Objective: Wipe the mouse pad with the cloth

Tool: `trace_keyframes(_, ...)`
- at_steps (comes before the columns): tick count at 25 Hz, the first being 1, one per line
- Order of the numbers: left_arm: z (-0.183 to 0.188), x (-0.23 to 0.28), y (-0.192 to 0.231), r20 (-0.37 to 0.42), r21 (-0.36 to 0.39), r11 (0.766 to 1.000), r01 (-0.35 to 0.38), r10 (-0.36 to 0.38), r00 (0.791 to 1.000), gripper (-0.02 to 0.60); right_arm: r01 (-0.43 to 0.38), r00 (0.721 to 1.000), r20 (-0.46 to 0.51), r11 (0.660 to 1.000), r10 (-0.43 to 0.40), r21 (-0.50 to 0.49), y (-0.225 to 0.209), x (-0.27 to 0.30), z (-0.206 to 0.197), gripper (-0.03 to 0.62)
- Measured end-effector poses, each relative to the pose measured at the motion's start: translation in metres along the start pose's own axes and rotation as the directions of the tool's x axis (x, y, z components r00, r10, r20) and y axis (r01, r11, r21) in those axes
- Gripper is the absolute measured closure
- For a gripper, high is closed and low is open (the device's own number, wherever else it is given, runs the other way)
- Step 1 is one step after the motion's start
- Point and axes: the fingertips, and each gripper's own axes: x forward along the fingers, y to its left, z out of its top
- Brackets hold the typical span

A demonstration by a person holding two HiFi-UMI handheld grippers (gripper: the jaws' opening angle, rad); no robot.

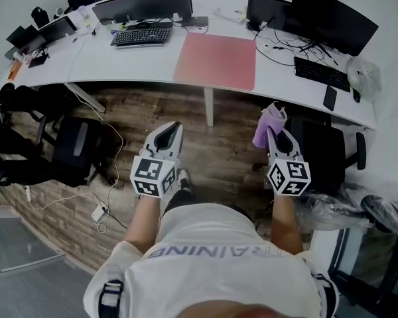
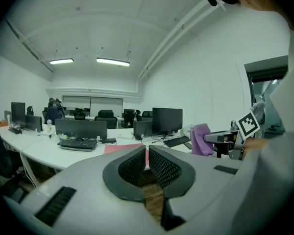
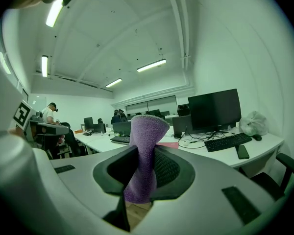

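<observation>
Right gripper view: the right tool is clenched on a purple cloth that sticks up between its jaws. The left tool is closed and holds nothing. Both hang over the floor, short of the pink mouse pad on the white bench.

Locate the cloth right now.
The purple cloth is clamped in the right gripper, at the head view's right, over the floor and short of the desk with the pink mouse pad.

Cool, even light from ceiling tubes; shadows soft. Both gripper views bulge fisheye-style, corners black. The right hand-held gripper looks soft close to the lens. Head view's edges curve.
</observation>
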Motion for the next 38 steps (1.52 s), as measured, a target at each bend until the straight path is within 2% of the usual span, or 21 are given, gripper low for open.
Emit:
trace_keyframes(10, 0.014, 0.083, 0.073, 0.015, -0.027, 0.997, 0.068, -0.068, 0.998, 0.549, 0.085, 0.996, -0.018, 0.996, -0.086, -0.028, -0.009, 0.084, 0.019, 0.491)
trace_keyframes(17, 0.033, 0.131, 0.156, 0.018, -0.036, 0.994, 0.105, -0.105, 0.994, 0.549, 0.117, 0.993, -0.015, 0.993, -0.118, -0.033, 0.015, 0.168, 0.044, 0.491)
trace_keyframes(27, 0.037, 0.184, 0.257, 0.000, -0.037, 0.990, 0.136, -0.137, 0.991, 0.549, 0.136, 0.990, -0.036, 0.990, -0.137, -0.021, 0.048, 0.278, 0.049, 0.491)
trace_keyframes(31, 0.035, 0.206, 0.276, -0.018, -0.042, 0.989, 0.139, -0.140, 0.990, 0.549, 0.129, 0.990, -0.058, 0.992, -0.129, -0.012, 0.048, 0.308, 0.043, 0.491)
trace_keyframes(38, 0.037, 0.267, 0.271, -0.053, -0.009, 0.991, 0.136, -0.136, 0.989, 0.549, 0.129, 0.989, -0.075, 0.991, -0.127, 0.022, -0.001, 0.351, 0.041, 0.491)
